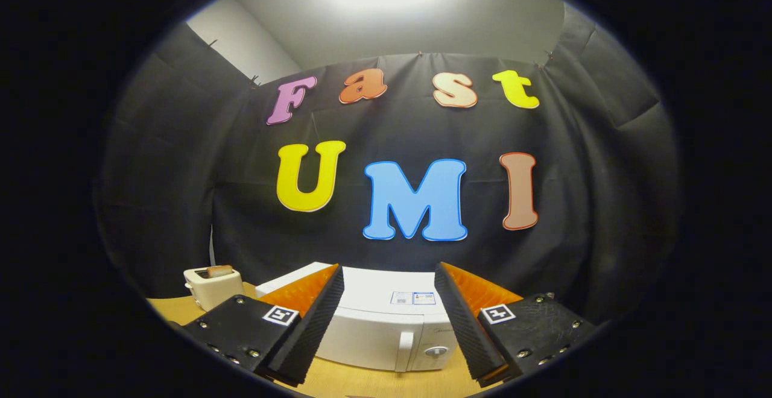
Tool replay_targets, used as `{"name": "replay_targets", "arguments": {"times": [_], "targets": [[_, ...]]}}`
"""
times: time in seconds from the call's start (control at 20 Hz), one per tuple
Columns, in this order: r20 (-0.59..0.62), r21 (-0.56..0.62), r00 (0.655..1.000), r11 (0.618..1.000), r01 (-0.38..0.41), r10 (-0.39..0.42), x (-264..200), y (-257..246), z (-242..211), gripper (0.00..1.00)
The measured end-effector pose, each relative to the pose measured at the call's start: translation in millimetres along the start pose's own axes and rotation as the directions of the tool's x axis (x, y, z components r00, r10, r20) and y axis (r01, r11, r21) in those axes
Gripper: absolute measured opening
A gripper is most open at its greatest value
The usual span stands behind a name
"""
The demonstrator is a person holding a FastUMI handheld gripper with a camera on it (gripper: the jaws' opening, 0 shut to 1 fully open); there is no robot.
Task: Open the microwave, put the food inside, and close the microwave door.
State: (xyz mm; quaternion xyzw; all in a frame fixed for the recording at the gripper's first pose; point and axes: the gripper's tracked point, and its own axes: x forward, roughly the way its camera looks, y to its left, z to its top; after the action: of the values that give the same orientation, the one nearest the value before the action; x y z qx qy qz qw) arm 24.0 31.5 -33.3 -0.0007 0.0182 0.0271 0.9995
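Observation:
A white microwave (386, 325) stands on the wooden table, its door shut, with a vertical handle (403, 350) and a round knob (435, 351) on its front right. My gripper (389, 277) hovers above and in front of it, fingers wide open with nothing between them; the microwave's top shows through the gap. The food cannot be made out near the microwave.
A white toaster (212, 286) with a slice of bread (219, 271) sticking out stands on the wooden table (356, 383) left of the microwave. The booth's black cloth wall rises right behind both appliances.

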Motion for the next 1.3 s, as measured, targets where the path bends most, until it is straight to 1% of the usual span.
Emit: {"name": "replay_targets", "arguments": {"times": [0.1,0.2,0.3,0.35,0.45,0.55,0.7,0.8,0.9,1.2,1.3], "targets": [[-0.017,0.018,1.0,1.0,-0.02,0.02,6.8,8.5,-16.8,0.94],[-0.04,0.008,0.998,0.999,-0.038,0.038,16.6,13.3,-34.0,0.94],[-0.034,0.005,0.999,0.999,-0.036,0.036,27.6,12.8,-47.7,0.94],[-0.031,0.008,0.999,1.0,-0.029,0.03,34.1,11.3,-55.4,0.94],[-0.066,0.007,0.998,1.0,0.004,-0.004,45.5,0.8,-81.9,0.94],[-0.093,0.008,0.996,1.0,0.009,-0.009,49.4,-3.9,-101.0,0.93],[-0.097,-0.006,0.994,0.999,0.049,-0.049,58.3,-22.3,-124.6,0.93],[-0.115,0.01,0.992,0.998,0.058,-0.056,63.8,-27.1,-144.3,0.93],[-0.141,0.04,0.989,0.998,0.054,-0.048,65.2,-28.3,-161.0,0.82],[-0.226,-0.002,0.971,0.997,0.075,-0.073,76.4,-28.8,-208.9,0.82],[-0.21,-0.046,0.973,0.995,0.087,-0.095,75.1,-28.6,-211.2,0.83]]}}
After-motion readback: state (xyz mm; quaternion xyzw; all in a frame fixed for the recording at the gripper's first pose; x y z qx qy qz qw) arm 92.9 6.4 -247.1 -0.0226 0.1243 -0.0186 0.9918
